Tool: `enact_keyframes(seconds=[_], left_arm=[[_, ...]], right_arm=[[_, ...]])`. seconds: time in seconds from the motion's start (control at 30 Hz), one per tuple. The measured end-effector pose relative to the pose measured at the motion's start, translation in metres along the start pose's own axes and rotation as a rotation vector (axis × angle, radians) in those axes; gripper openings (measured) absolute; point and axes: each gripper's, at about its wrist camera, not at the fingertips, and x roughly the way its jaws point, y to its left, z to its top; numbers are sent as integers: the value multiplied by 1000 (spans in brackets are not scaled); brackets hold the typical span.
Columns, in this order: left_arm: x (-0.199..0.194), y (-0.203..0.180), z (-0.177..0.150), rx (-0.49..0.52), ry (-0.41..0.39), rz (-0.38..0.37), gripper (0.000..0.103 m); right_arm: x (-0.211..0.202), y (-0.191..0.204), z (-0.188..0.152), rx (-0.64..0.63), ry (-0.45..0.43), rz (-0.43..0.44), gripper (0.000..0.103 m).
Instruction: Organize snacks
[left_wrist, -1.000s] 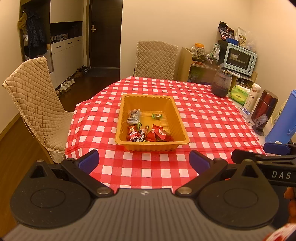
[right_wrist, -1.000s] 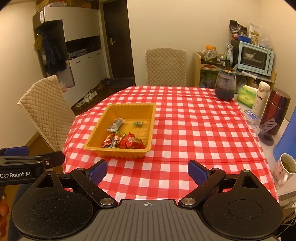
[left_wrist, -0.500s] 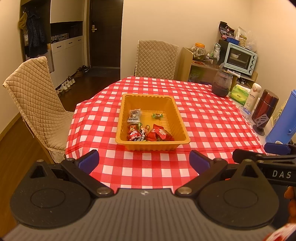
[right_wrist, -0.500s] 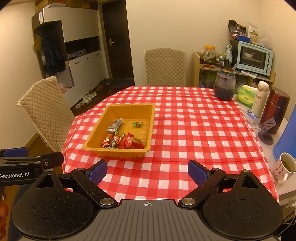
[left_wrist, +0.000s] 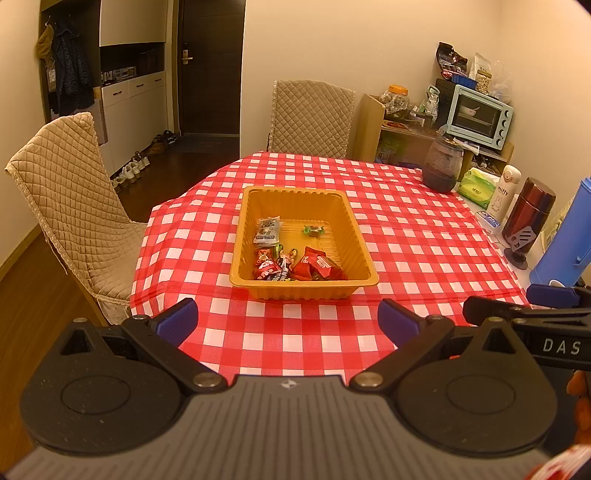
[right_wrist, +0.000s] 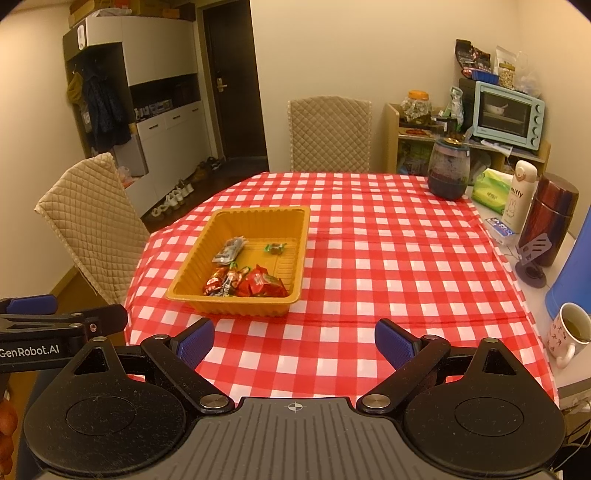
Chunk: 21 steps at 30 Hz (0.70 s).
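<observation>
An orange tray (left_wrist: 360, 243) (right_wrist: 192, 266) sits on the red checked tablecloth (left_wrist: 406, 236) (right_wrist: 388, 258). Inside lie red snack packets (left_wrist: 317, 263) (right_wrist: 262, 285), a grey packet (left_wrist: 267, 230) (right_wrist: 229, 249) and a small green candy (left_wrist: 313, 230) (right_wrist: 274, 248). My left gripper (left_wrist: 288, 320) hangs open near the table's front edge, short of the tray, with nothing between its blue pads. The right gripper (right_wrist: 294, 341) is open too, level with the front edge and to the right of the tray. Each gripper shows at the edge of the other's view.
Two quilted chairs (left_wrist: 70, 206) (right_wrist: 328, 136) stand at the left and far sides. Along the right edge are a dark jar (right_wrist: 448, 171), a tissue pack (right_wrist: 491, 190), a white flask (right_wrist: 521, 194), a maroon thermos (right_wrist: 550, 218), a blue jug (left_wrist: 565, 229) and a cup (right_wrist: 570, 334).
Both views have shifted only very slightly; the tray and snacks lie where they were, and both grippers stay open.
</observation>
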Motion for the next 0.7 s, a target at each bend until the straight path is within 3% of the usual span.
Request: enact_keyframes(seconds=[0.7], left_arm=[[0,0,-1,0,-1,1,103]], right_arm=[[0,1,-1,1,-4,0,93]])
